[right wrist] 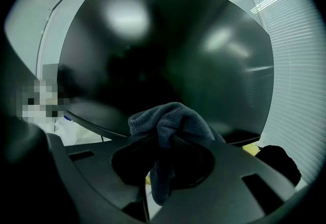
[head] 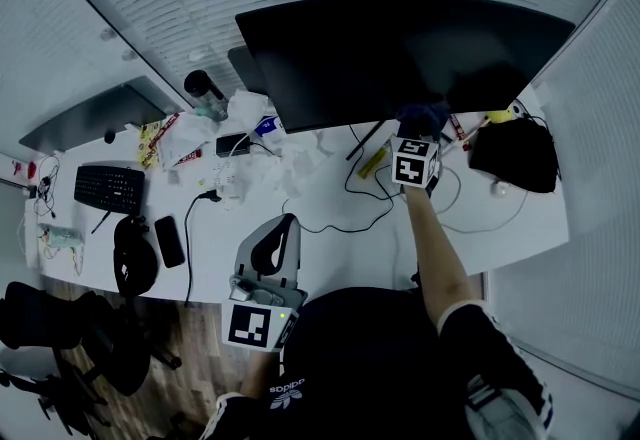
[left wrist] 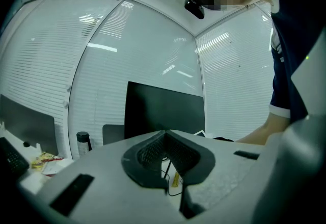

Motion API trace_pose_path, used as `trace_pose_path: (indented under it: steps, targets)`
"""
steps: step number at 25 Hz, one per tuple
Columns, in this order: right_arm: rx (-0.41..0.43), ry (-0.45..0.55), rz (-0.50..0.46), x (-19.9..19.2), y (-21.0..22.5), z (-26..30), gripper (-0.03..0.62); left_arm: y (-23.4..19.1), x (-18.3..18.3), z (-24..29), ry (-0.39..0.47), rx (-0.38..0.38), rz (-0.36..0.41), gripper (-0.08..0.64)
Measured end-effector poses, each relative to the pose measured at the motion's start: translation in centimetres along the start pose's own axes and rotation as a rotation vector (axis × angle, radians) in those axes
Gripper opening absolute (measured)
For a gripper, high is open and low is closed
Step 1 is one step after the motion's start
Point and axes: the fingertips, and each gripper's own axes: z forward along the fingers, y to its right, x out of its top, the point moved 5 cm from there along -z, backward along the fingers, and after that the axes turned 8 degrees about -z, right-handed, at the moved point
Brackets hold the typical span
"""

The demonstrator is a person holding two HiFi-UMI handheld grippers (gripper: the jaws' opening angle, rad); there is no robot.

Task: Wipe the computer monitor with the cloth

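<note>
Right gripper point(right wrist: 168, 140) jaws clamp the cloth point(right wrist: 170, 116) by the monitor point(right wrist: 168, 50) lower edge, maybe touching: press the bunch flat, overlap strokes (left gripper point(left wrist: 164, 136) jaws closed, empty).

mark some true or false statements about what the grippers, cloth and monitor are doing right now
1. The right gripper is shut on the cloth. True.
2. The left gripper holds a second cloth. False: its jaws are together with nothing between them.
3. The monitor shows a bright picture. False: the screen is dark.
4. A keyboard lies at the left end of the desk. True.
5. The left gripper is pressed against the monitor. False: it is held low near the person's body, apart from the monitor.
</note>
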Motion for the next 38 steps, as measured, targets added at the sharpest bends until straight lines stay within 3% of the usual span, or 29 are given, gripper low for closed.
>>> trace_pose_path:
  steps: [18,38]
  targets:
    - [0.156,0.065,-0.019,3.8,-11.3,-1.3,0.038,-4.3,0.5,-3.1,0.024,0.057,-0.021,0.005]
    - [0.452,0.139,-0.12,7.9,-24.8,-3.0,0.038,-7.2,0.8,-7.0,0.06,0.191,-0.043,0.005]
